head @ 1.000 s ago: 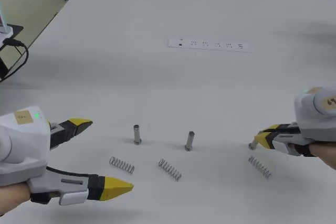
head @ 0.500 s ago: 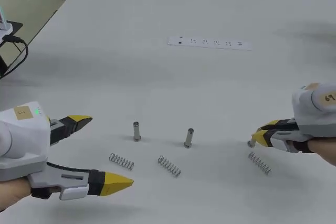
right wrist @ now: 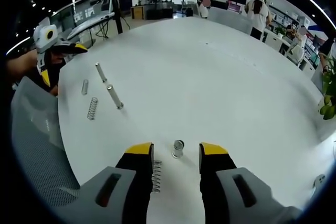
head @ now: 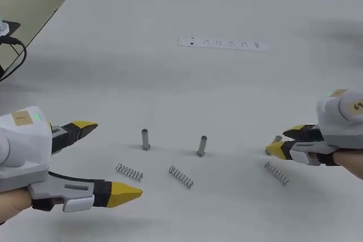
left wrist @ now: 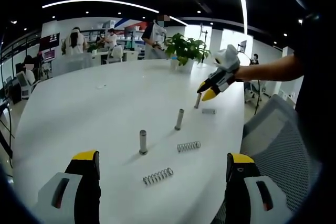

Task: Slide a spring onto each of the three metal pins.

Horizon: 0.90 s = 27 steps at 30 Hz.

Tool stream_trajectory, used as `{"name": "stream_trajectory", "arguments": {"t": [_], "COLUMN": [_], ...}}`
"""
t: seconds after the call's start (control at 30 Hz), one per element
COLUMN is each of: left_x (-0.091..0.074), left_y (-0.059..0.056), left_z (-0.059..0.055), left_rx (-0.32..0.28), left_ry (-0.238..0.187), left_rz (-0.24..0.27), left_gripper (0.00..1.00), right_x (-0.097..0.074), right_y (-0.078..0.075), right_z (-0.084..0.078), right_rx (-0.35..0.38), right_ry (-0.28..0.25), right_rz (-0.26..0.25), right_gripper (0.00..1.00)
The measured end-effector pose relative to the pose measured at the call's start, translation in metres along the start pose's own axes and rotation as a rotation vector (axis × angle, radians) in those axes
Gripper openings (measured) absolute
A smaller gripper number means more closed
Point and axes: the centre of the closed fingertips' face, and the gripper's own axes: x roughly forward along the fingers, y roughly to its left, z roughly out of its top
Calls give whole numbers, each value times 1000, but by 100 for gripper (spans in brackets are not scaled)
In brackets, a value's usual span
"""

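On the white table [head: 170, 83] the left gripper [head: 112, 160] hangs with its jaws spread wide and empty, facing the left pin [head: 145, 139] and the left spring [head: 129, 172]. The right gripper [head: 282, 140] has its jaws partly apart, holding nothing, and the right pin [right wrist: 178, 148] stands upright just between their tips. The right spring [right wrist: 157, 176] lies flat just beside that pin on the person's side, close along one jaw, with its long axis roughly in line with the jaws. The right gripper looks much the nearer for it. The middle pin [head: 202, 145] and middle spring [head: 181, 177] lie between the two grippers.
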Motion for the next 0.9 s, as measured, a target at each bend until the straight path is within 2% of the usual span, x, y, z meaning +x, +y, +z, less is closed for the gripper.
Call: {"name": "stream_trajectory", "arguments": {"t": [0.37,0.67,0.9], "left_x": [0,3,4], "left_y": [2,1,3], "left_z": [-2,0,5], "left_rx": [-5,3,11], "left_ry": [3,7,5], "left_rz": [3,-4,-6], "left_gripper": [98,98,98], "right_x": [-6,-14,-18], "right_y": [7,8,7], "right_z": [-1,-2,-6], "right_rx": [3,-16,27], "right_ry": [-20,-41,-58], "right_rz": [17,12,9], "right_gripper": [39,43,45]}}
